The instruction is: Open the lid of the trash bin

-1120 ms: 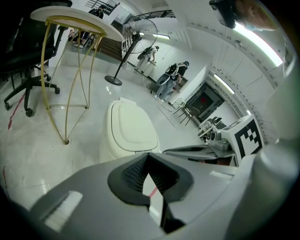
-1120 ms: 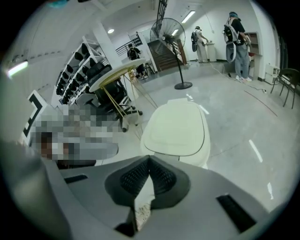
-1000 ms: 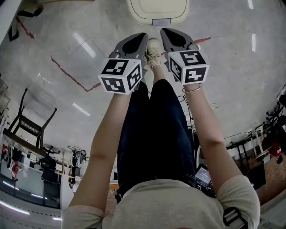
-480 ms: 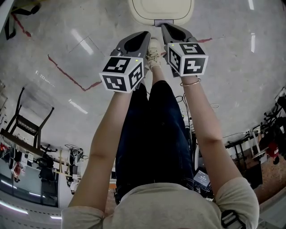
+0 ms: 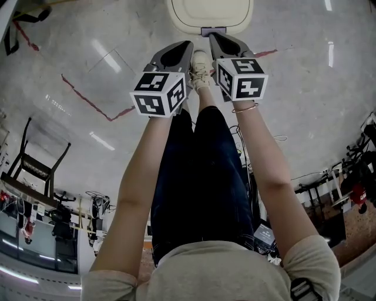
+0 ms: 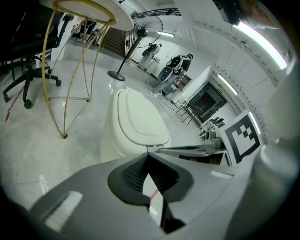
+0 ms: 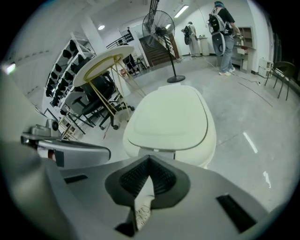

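The cream trash bin point(image 5: 210, 12) stands on the floor at the top of the head view, its lid point(image 7: 171, 117) down. A small grey tab point(image 5: 212, 30) sits at the bin's front edge. My right gripper point(image 5: 212, 37) is shut and empty, with its tip just short of that tab. My left gripper point(image 5: 188, 46) is also shut and empty, a little further back from the bin and to its left. The closed lid point(image 6: 140, 119) lies ahead of the left gripper point(image 6: 147, 154). The right gripper point(image 7: 149, 158) points at the bin's front rim.
The person's shoe point(image 5: 201, 64) rests on the floor between the grippers. Red tape lines point(image 5: 88, 100) cross the floor on the left, near a dark chair point(image 5: 35, 167). A gold-legged round table point(image 6: 79, 70), an office chair point(image 6: 23, 51) and a standing fan point(image 7: 157, 23) are beyond the bin.
My right gripper has moved forward towards the bin's front tab. The left gripper has shifted only slightly. The lid stays down.
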A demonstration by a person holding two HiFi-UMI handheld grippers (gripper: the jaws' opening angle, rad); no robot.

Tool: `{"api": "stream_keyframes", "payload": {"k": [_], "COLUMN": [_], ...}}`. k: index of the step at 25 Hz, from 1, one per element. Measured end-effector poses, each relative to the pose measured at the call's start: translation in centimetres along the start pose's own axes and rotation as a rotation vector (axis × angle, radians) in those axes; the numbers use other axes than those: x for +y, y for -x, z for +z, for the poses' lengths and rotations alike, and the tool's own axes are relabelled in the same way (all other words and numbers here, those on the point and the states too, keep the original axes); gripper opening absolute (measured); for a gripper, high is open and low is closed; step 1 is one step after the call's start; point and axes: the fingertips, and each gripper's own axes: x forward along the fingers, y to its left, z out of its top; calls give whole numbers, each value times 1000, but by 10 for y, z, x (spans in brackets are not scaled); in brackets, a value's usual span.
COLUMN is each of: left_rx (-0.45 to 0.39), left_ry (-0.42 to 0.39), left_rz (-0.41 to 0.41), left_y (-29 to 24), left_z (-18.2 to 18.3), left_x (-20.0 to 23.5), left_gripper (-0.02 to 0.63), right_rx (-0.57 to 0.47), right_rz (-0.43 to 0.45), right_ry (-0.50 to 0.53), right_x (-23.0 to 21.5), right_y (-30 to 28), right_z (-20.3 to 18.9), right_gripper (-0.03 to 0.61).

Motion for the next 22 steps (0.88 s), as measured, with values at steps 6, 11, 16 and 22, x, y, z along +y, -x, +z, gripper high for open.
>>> {"api": "stream_keyframes", "payload": {"k": [6, 11, 16, 22], "left_rx": [-4, -4, -4, 11], "left_ry": [-2, -3, 0, -17], "left_rz": [-4, -7, -3, -15], "left_y": [1, 3, 9, 19], "left_z": [1, 4, 7, 13], "left_x": [-2, -4, -6, -18], "left_gripper": [9, 9, 9, 9], "right_rx": [1, 19, 22, 41], "right_rz": [-24, -25, -30, -7], "right_ry": [-57, -35, 32, -54], "right_x": [0, 0, 3, 8], "right_y": [-2, -1, 5, 17], "right_z": [-5, -5, 1, 7], "right_gripper": [6, 6, 8, 8]}}
